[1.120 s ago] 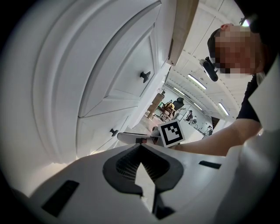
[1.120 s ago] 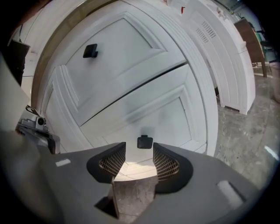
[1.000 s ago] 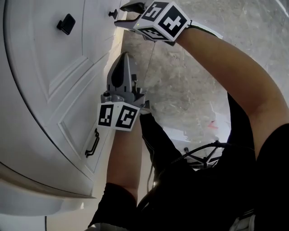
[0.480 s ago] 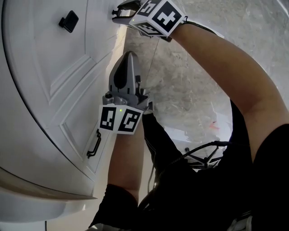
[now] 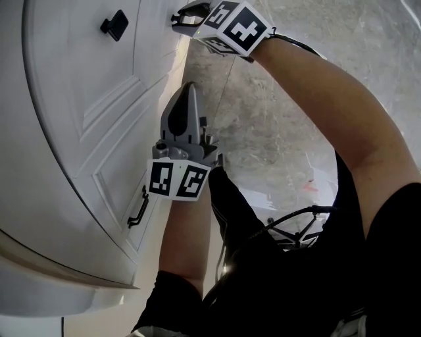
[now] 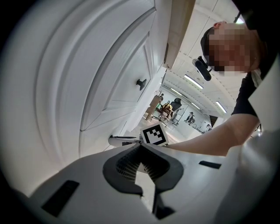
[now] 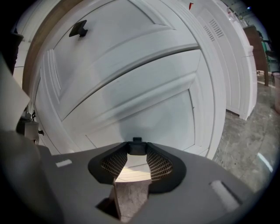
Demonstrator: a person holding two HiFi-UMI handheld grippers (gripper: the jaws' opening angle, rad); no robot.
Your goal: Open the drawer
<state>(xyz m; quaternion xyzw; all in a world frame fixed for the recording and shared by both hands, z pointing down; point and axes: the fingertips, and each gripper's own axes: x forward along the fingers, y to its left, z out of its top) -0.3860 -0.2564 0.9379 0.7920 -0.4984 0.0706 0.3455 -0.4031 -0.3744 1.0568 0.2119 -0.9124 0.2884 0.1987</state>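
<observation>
The white drawer front (image 7: 144,105) fills the right gripper view, and its small black knob (image 7: 137,148) sits between my right gripper's (image 7: 137,152) tips. The jaws have just been closing and now touch the knob on both sides. In the head view that gripper (image 5: 186,14) is at the top against the cabinet, its marker cube behind it, and mostly hides the knob. My left gripper (image 5: 189,87) hangs lower, pointing along the cabinet face, shut with nothing in it (image 6: 140,146). The right gripper (image 6: 122,140) also shows in the left gripper view.
The white cabinet (image 5: 85,131) curves along the left, with a second black knob (image 5: 115,25) on another panel and a black bar handle (image 5: 137,207) lower down. Grey concrete floor (image 5: 296,118) lies to the right. Cables (image 5: 296,230) hang by the person's body.
The right gripper's jaws have drawn in around the small knob, which showed ahead of them earlier. The head view has shifted a little. The left gripper has stayed put.
</observation>
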